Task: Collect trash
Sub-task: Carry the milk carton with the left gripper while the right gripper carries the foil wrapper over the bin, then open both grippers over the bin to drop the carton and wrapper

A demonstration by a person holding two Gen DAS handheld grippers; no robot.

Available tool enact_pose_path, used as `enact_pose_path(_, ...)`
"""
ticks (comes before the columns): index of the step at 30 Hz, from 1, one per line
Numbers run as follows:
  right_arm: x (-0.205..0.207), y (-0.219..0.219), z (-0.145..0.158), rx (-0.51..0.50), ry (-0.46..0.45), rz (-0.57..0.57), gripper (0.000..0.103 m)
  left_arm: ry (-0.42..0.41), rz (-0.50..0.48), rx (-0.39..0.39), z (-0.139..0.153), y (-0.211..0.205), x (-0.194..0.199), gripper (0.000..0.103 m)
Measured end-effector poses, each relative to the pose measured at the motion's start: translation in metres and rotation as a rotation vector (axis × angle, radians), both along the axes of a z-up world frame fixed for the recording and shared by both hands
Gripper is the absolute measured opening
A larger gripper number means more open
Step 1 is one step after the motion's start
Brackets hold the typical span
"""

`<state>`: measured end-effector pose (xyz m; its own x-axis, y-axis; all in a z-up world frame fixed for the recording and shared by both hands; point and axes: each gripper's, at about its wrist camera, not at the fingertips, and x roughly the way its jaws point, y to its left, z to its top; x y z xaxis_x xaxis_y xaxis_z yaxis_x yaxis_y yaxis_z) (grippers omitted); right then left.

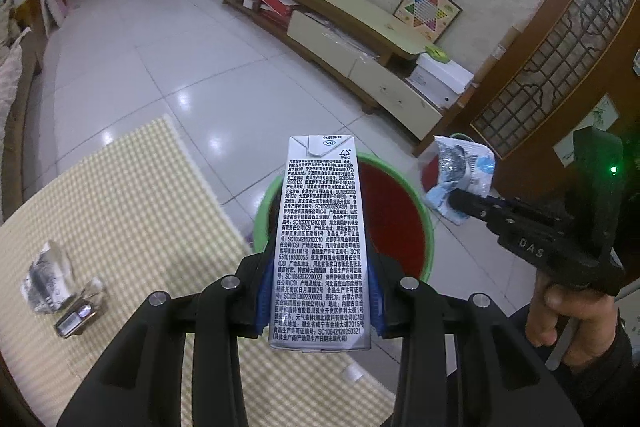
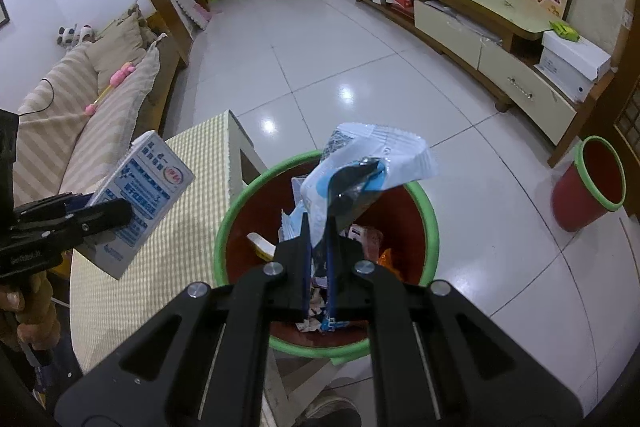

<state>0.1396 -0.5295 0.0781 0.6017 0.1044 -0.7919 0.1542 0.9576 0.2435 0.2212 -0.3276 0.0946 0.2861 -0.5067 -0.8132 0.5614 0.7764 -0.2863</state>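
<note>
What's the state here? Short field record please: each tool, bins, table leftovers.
left tool: shut on milk carton, held over the near bin
right tool: shut on plastic wrapper, above the near bin
near bin: red, green rim, beside the table, already holds trash
second bin: red, green rim, further off on the floor
table: checked cloth; crumpled wrapper and small dark device left on it

Milk carton [image 1: 320, 243]: smooth coated paperboard. Wrapper [image 2: 360, 171]: glossy crinkled plastic film. Bin [image 2: 424, 211]: plastic. Tablecloth [image 1: 120, 195]: matt woven check. Floor tiles [image 2: 360, 75]: glossy.
</note>
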Motion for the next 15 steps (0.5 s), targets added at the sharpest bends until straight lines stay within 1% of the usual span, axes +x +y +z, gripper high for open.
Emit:
enact_pose_path(7,0.007,-0.002,-0.008,-0.007,0.027,-0.01,0.006,0.041,-0.022,0.0,-0.015,-0.024,0.002,0.035)
enact_pose_path(14,0.012,0.007,-0.018,-0.049,0.071,0.013,0.007,0.09,-0.026,-0.003,-0.032,-0.04,0.004,0.036)
enact_pose_path(15,0.012,0.006,-0.018,-0.055,0.074,0.002,0.01,0.095,-0.022,0.0,-0.034,-0.043,0.004,0.048)
